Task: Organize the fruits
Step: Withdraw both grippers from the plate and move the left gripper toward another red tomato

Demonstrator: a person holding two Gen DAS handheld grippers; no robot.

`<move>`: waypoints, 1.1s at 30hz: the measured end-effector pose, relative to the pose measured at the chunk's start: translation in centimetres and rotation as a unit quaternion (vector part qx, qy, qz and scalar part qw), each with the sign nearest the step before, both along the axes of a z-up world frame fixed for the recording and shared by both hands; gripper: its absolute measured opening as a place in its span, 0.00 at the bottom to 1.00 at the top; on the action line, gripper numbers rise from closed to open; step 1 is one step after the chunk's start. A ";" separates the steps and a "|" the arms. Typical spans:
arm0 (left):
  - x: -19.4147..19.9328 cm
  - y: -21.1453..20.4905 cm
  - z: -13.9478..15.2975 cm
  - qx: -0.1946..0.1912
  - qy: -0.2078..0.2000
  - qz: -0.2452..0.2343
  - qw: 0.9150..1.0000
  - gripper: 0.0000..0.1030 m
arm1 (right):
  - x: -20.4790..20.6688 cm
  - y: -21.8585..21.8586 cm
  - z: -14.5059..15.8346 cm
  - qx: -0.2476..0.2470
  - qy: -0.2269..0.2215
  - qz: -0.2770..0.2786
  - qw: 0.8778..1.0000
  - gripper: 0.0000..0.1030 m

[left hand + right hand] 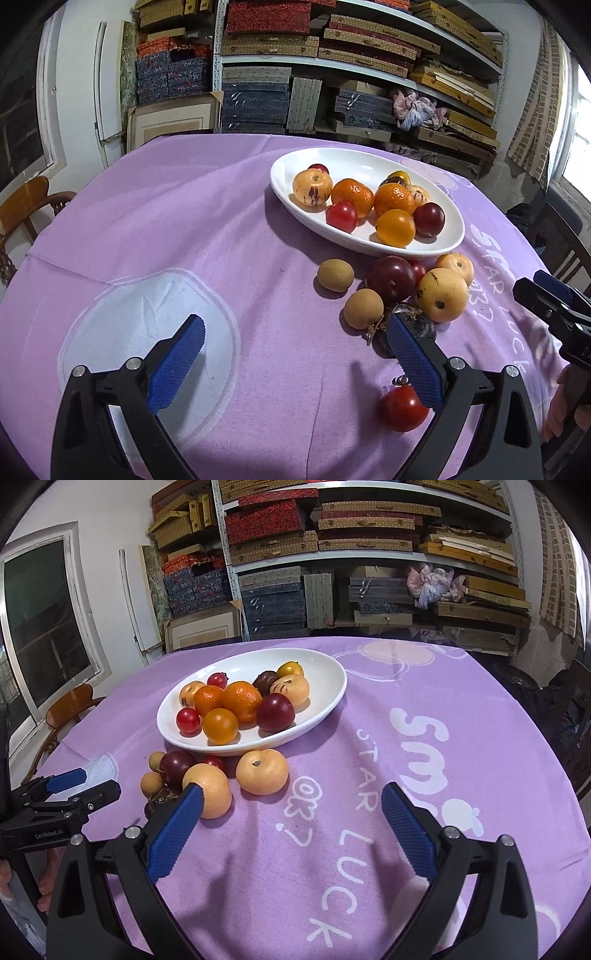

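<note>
Both grippers hung over the purple tablecloth (369, 709), nothing in either. The left gripper (295, 343) stood wide apart, a red tomato (400, 408) just beside its right finger. The right gripper (291, 805) was spread wide too. The white oval dish (321, 716) sat farther off, fruit heaped inside, with loose fruit (261, 771) just near of it.

A table (480, 738) under a lilac printed cloth carries a white oval dish (325, 675) of fruit. Just beside its near rim, loose fruit lies on the cloth: two pale pears (262, 771), a dark plum (176, 765), brown longans (335, 275) and a red tomato (402, 408).
</note>
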State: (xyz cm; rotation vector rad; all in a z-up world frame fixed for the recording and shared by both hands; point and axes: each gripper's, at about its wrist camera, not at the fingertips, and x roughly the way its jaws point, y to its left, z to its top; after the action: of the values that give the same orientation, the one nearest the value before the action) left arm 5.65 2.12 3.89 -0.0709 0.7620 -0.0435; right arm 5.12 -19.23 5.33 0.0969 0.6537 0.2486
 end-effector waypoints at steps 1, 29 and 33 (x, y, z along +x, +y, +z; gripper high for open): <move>0.0 0.1 -0.1 -0.001 0.000 0.002 1.000 0.97 | 0.1 0.0 -0.1 -0.001 0.002 0.001 1.000 0.92; -2.2 -5.4 -2.1 0.033 0.033 -0.120 0.992 0.97 | 1.1 -1.0 -1.1 0.015 0.033 -0.005 0.999 0.94; -1.7 -5.3 -2.4 0.014 0.046 -0.134 0.990 0.89 | 1.0 -0.9 -0.9 0.011 0.028 -0.003 1.000 0.94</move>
State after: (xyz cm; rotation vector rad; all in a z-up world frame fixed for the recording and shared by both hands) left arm 3.92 -3.20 1.51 0.0576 0.8600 -0.2874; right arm 6.08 -20.16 4.41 0.1270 0.7067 0.2478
